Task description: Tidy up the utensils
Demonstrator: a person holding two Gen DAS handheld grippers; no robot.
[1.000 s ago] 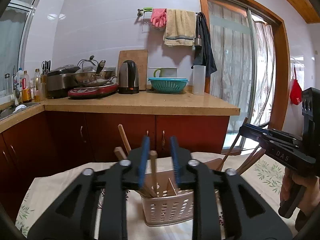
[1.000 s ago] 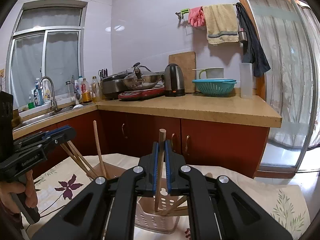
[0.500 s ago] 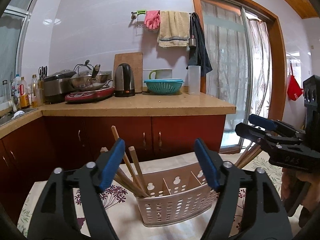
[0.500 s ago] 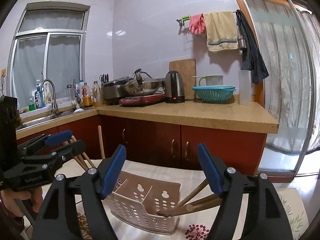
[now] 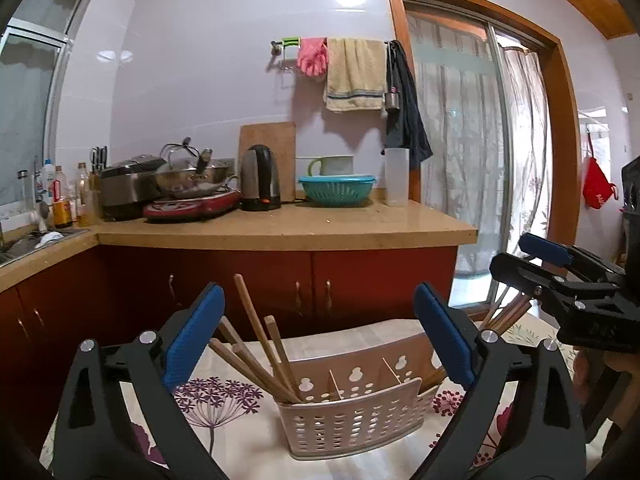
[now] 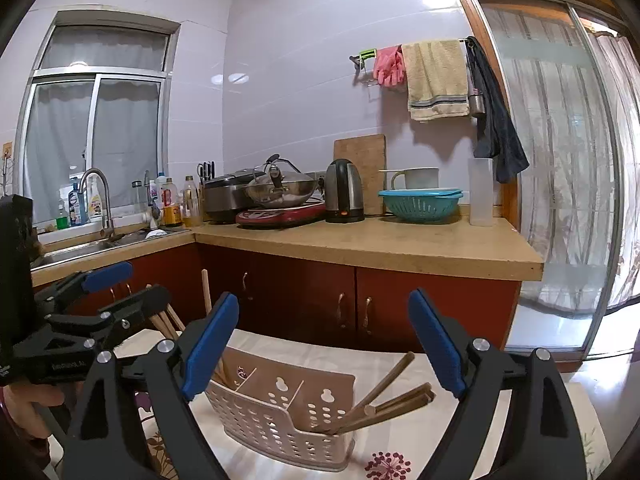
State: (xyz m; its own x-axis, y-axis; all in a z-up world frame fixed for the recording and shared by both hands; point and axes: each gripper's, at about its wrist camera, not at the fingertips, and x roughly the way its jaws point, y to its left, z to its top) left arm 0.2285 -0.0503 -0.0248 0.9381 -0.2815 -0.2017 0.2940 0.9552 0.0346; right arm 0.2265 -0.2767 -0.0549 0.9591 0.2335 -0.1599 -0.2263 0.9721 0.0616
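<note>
- Flower-printed cloth covers the near surface, where all the task's things sit.
- Behind it runs a tan kitchen counter on red-brown cabinets, carrying a black kettle, a teal colander and a wok on a red cooker.
- A beige towel and pink gloves hang on a wall rail above the counter.
- A pale perforated plastic utensil basket, split by dividers into compartments, stands on the cloth just beyond both sets of tongs.
- The left tongs hover above the basket, jaws opening and spread wide, blue pads gripping nothing. A hand holds their handle at the edge of the right wrist view.
- The right tongs hover over the basket from the other side, jaws likewise opening and wide, with nothing pressed between the pads.
- One bundle of wooden chopsticks leans outward from the basket's end compartment nearest the left tongs.
- A second bundle of wooden chopsticks leans out of the opposite end compartment, nearest the right tongs.
</note>
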